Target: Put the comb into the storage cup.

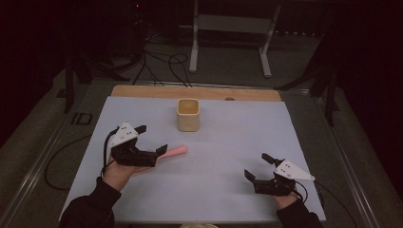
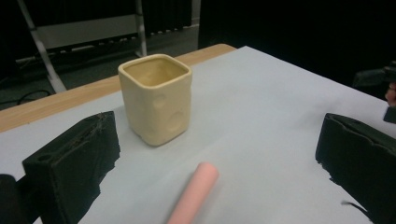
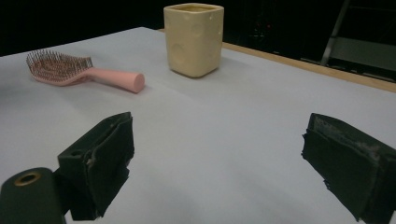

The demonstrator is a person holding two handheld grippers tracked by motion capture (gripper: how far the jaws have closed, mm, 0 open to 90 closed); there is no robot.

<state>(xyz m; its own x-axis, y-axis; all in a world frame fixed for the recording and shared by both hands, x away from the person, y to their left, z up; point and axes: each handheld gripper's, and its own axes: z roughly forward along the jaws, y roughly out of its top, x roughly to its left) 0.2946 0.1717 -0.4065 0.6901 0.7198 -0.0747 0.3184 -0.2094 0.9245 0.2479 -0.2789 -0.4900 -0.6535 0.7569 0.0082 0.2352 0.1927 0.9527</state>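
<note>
Looking down from the high view, we see a pink hairbrush [image 1: 173,151] lying flat on the white sheet [image 1: 228,142] that covers the table, in front of a cream square cup [image 1: 187,114] and well apart from it. Our left gripper [image 1: 151,138] sits over the brush's head end, so from above we see just the rounded handle poking out to the right between the two jaws. Those jaws stand wide apart and grip nothing; in the left gripper view the handle [image 2: 194,193] lies on the sheet in the gap between them, touching neither.

From the right gripper view we get the brush whole [image 3: 81,72]: a pale pink plastic body, a smooth cylindrical handle with a flat round end, and an oval head set with dark thin bristles pointing up. It lies on its back, handle end toward the cup [image 3: 193,38], which stands upright just beyond it. The cup is a matte cream ceramic with shallow round dimples in its walls.

Our right gripper [image 1: 259,166] rests low near the front right of the sheet, far from the brush, jaws spread wide and holding nothing.
</note>
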